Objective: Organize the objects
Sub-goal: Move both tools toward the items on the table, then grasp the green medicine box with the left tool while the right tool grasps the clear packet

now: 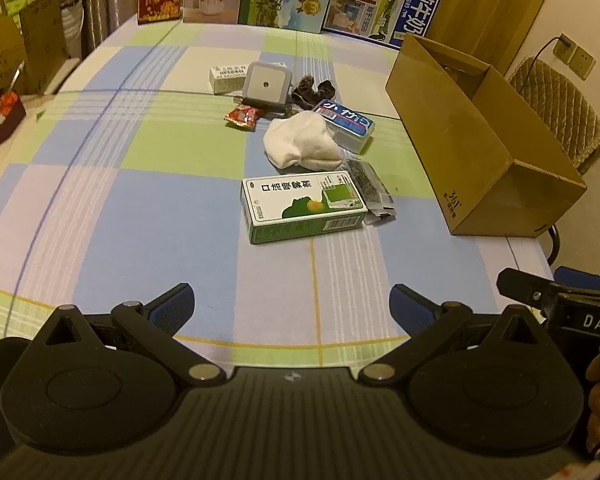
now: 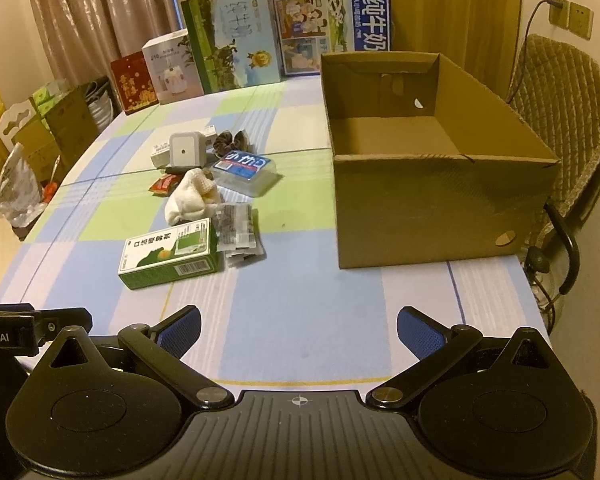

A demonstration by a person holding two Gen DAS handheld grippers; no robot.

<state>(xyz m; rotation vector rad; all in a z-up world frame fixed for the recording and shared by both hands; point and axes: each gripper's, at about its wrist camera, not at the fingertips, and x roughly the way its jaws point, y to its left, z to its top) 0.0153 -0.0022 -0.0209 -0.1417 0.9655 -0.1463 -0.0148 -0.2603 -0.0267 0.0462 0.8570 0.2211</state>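
While jaws gape, green box [image 1: 300, 206] lies beside cardboard box [image 2: 440, 200].

Bare cloth [image 2: 300, 300] fronts the clutter [image 2: 204, 208] and open box [image 2: 440, 200].

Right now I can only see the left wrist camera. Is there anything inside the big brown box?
Observer: No. The right wrist view looks into the cardboard box, and its floor is bare.
Operator: Does it have any holes?
Observer: Yes, a round punched hole low on the near wall, towards the right corner.
Operator: Is the other gripper holding something?
Observer: No. The right gripper is open with only tablecloth between its fingers, like the left gripper.
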